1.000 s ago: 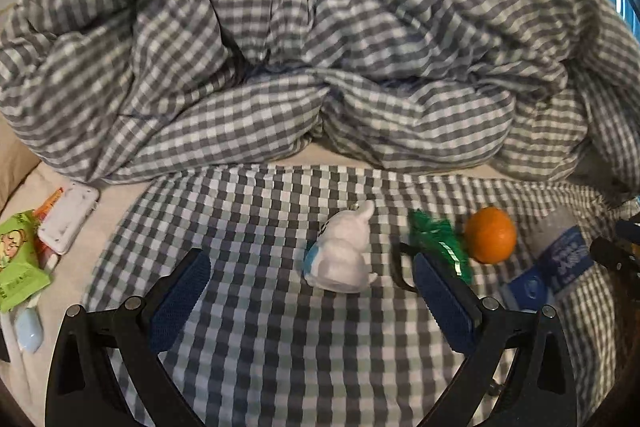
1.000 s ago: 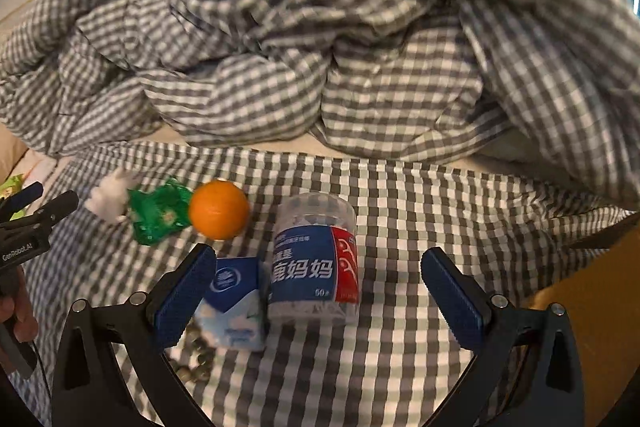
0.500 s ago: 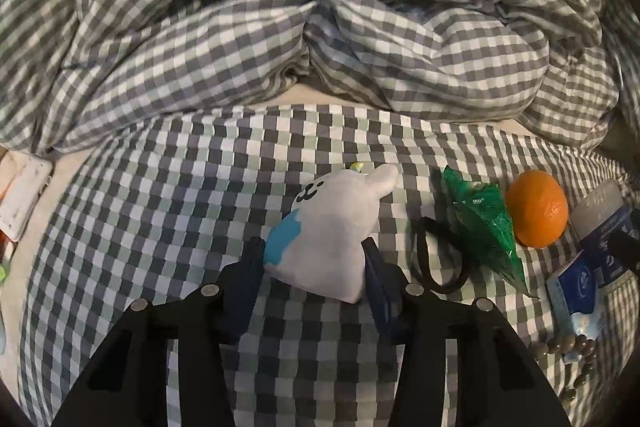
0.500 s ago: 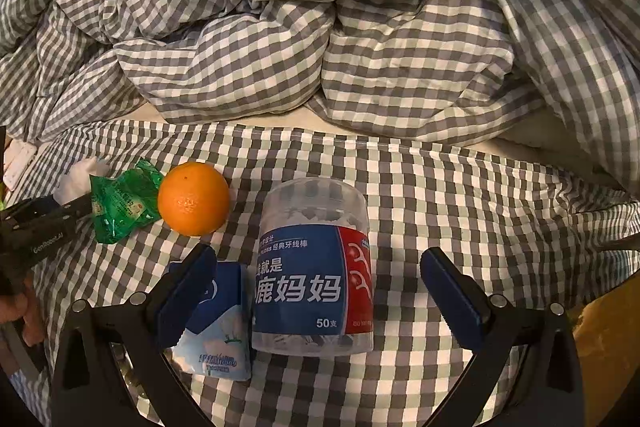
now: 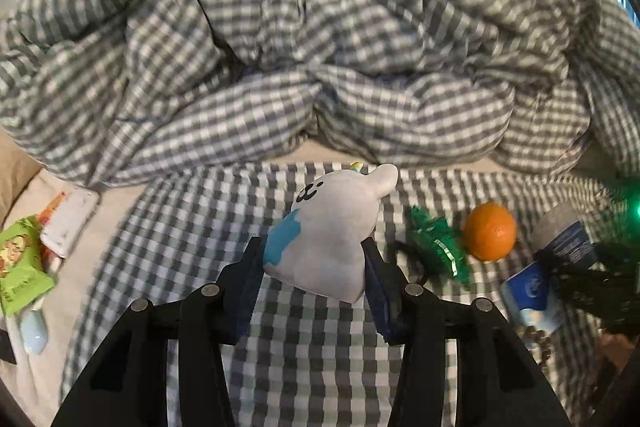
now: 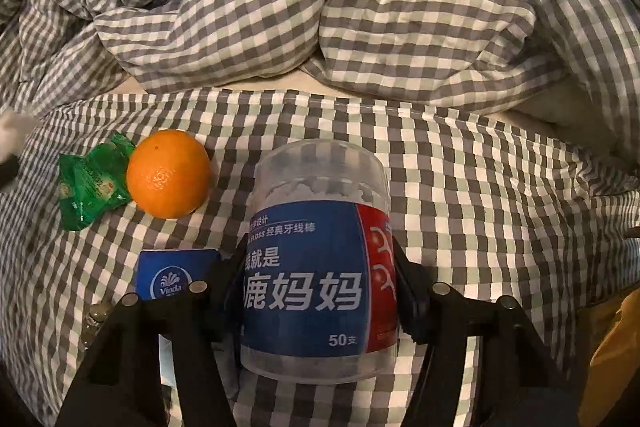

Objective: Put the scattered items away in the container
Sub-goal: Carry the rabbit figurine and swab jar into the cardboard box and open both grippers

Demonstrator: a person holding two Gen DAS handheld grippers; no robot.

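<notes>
Two grippers were each busy with one scattered item on the checked bedcover [image 6: 480, 195]. The left gripper [image 5: 314, 267] pinched the white toy [image 5: 332, 231] by its lower sides, probably because the body is widest there. The right gripper [image 6: 318, 279] was closing around the floss-pick jar [image 6: 320, 247], its fingers at the label on both sides. The orange [image 6: 168, 174], green packet [image 6: 90, 183] and tissue pack [image 6: 172, 275] lay beside the jar. No container was visible.
</notes>
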